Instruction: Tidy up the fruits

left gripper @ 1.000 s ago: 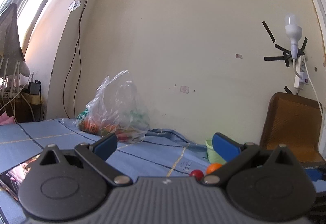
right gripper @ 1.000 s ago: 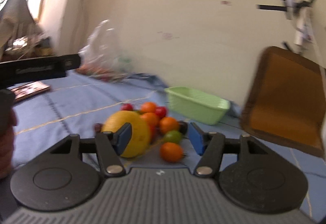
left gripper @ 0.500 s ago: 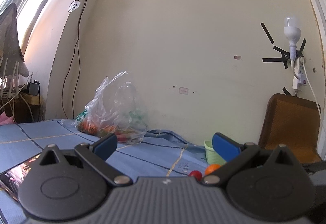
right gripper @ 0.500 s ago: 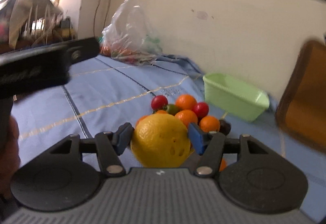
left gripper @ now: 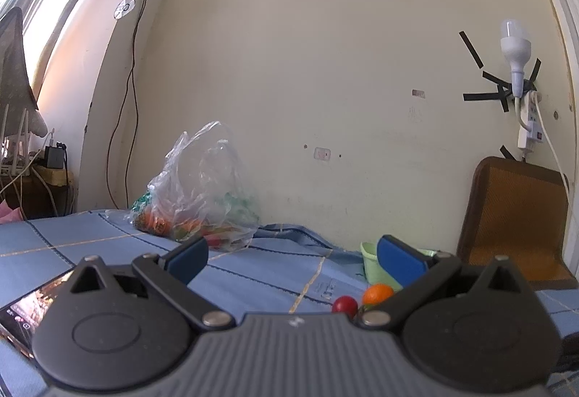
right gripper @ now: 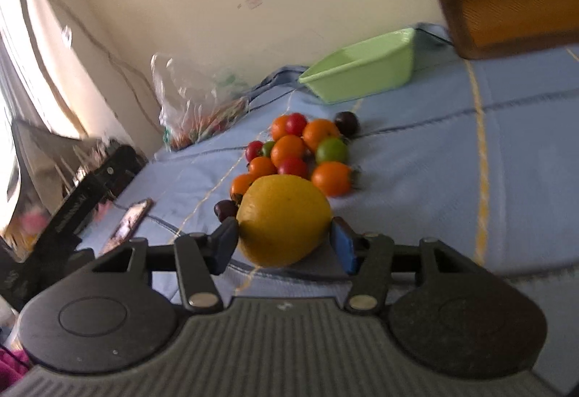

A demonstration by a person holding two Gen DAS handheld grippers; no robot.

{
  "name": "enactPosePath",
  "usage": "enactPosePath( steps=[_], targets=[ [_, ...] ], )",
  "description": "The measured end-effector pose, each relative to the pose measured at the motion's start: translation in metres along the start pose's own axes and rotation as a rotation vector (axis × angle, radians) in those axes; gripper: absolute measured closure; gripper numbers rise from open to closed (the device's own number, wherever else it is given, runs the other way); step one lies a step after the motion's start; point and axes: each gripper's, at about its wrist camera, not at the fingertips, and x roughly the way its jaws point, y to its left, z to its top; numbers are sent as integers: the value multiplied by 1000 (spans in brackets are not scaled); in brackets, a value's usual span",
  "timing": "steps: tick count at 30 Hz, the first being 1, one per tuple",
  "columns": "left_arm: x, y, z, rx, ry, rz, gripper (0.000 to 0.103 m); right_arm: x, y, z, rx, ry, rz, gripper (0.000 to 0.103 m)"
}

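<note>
A large yellow citrus fruit [right gripper: 284, 220] sits between the blue pads of my right gripper [right gripper: 284, 233]. The jaws are closing and both pads touch its sides. Just behind it on the blue cloth lies a pile of small orange, red, green and dark fruits [right gripper: 300, 151]. Farther back, near the wall, stands a light green basket [right gripper: 362, 71]. My left gripper [left gripper: 293, 256] is held level and open with nothing between its fingers. Past its right finger I see an orange fruit [left gripper: 377, 293], a red tomato [left gripper: 344, 304] and the basket's edge [left gripper: 369, 263].
A clear plastic bag of produce [left gripper: 202, 194] leans by the wall at the back left. A phone [right gripper: 126, 227] lies on the cloth to the left. A brown chair back [left gripper: 514, 220] stands at the right. Cables and a power strip hang on the wall.
My right gripper has rolled, moved in over the yellow fruit, and its jaws have narrowed onto it. The left gripper has stayed where it was.
</note>
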Motion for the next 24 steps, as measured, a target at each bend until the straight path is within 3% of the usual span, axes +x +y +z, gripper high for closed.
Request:
enactPosePath(
  steps=[5,24],
  targets=[
    [2,-2,0,15,9,4,0,-14,-18,1,100,-42,33,56],
    [5,1,0,23,23,-1,0,-33,-41,8,61,-141,-102,56]
  ],
)
